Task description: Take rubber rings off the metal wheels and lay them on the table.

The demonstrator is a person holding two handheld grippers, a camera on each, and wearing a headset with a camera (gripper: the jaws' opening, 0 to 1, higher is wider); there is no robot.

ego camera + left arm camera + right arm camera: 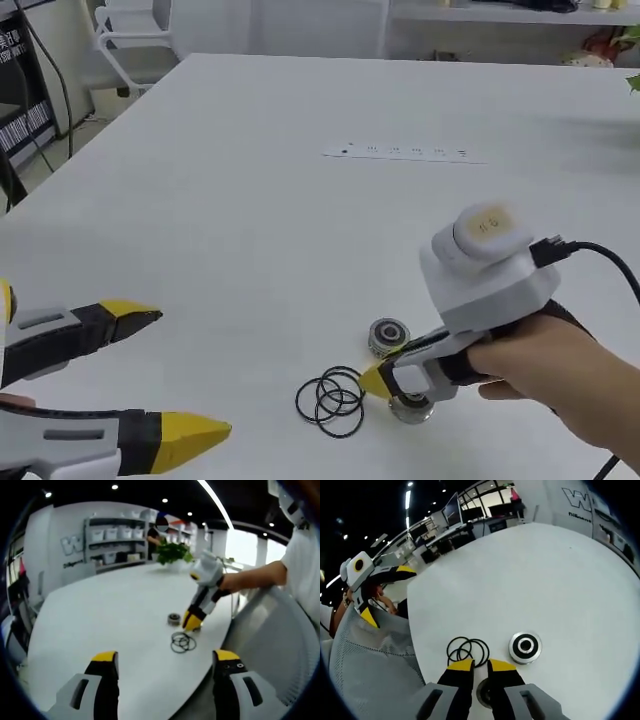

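Surface: white table (300, 200), wide and flat.
L gripper (175, 370): at near-left of head view. Jaws wide apart, nothing betw. them. Own view looks across the table twd. the work.
R gripper (375, 380): held in a hand (560, 370) at near-right, tips angled down to the table top.
R jaws: yellow tips close together, slim gap only, per R gripper view (481, 666). Whether they pinch anything: cannot tell.
Rubber rings (330, 400): several black loops, overlapping in a loose pile, flat on the table, just beside R tips. Also seen in R gripper view (466, 651) directly ahead of the tips.
Wheel A (388, 336): metal, lying flat, free-standing, just behind R gripper; near the rings but apart from them.
Wheel B (410, 406): metal, on the table under R gripper body. In R gripper view (484, 692) it shows in the gap behind the tips, mostly hidden.
Other: power strip (405, 152) mid-table, well apart from the work.
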